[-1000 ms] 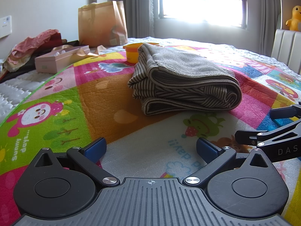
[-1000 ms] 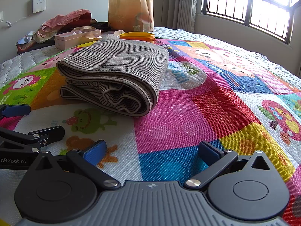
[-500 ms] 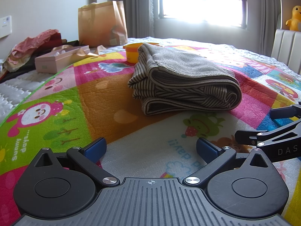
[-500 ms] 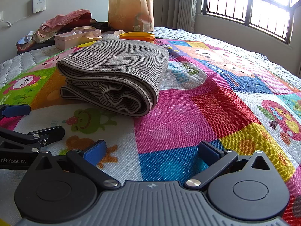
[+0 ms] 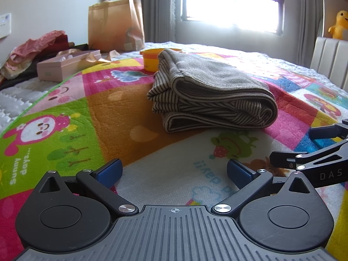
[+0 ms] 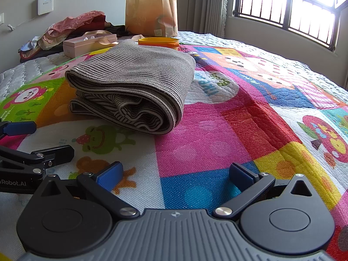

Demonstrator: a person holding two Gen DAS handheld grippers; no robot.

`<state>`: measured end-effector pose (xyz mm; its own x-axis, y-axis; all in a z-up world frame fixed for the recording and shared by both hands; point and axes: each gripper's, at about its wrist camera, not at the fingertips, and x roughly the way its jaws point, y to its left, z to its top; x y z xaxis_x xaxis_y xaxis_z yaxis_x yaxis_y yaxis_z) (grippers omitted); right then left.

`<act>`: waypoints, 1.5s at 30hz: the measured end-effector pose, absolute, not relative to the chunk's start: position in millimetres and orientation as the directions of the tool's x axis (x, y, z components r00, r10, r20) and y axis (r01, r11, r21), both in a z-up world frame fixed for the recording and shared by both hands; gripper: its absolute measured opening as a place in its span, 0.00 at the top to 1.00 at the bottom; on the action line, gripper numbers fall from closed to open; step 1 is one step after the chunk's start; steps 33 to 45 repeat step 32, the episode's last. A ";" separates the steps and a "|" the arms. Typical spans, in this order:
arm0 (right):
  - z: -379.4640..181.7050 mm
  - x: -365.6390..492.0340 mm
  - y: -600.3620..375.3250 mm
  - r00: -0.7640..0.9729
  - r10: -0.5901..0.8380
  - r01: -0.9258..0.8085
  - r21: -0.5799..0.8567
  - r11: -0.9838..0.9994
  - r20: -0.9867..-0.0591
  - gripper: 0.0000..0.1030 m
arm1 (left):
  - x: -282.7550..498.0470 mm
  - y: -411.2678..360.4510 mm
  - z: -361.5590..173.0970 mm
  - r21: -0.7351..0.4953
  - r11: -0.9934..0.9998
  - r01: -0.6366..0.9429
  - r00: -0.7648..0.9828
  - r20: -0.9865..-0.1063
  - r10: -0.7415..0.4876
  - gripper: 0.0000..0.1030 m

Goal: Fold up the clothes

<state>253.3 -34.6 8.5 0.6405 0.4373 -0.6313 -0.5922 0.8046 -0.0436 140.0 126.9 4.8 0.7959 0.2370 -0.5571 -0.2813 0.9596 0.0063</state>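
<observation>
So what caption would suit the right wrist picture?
Open right gripper faces a folded striped garment on a colourful play mat, nothing held.

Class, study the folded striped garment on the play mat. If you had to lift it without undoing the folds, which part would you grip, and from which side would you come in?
Probably the rounded fold of the striped garment, its closed right-hand end. There the layers wrap into one thick roll, so one pinch may hold all of them. The open right tongs face that end. The opposite end shows loose stacked edges that would likely splay.
</observation>
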 end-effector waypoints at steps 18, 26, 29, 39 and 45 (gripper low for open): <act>7.8 252.0 -34.9 0.644 0.439 -0.593 -0.046 0.804 -0.626 0.00 | 143.1 120.9 13.5 0.011 0.957 -0.290 0.737 -0.635 0.231 0.00; 8.3 252.8 -34.5 0.643 0.438 -0.592 -0.045 0.804 -0.628 0.00 | 145.5 123.1 14.1 -0.001 0.955 -0.297 0.738 -0.635 0.229 0.00; 8.5 253.1 -34.5 0.642 0.438 -0.592 -0.044 0.805 -0.630 0.00 | 144.9 123.3 14.3 -0.004 0.954 -0.299 0.740 -0.633 0.229 0.00; 8.5 253.2 -34.3 0.642 0.437 -0.592 -0.045 0.804 -0.630 0.00 | 144.2 124.7 14.5 -0.015 0.955 -0.297 0.743 -0.632 0.222 0.00; 8.5 253.2 -34.3 0.642 0.437 -0.592 -0.045 0.804 -0.630 0.00 | 144.2 124.7 14.5 -0.015 0.955 -0.297 0.743 -0.632 0.222 0.00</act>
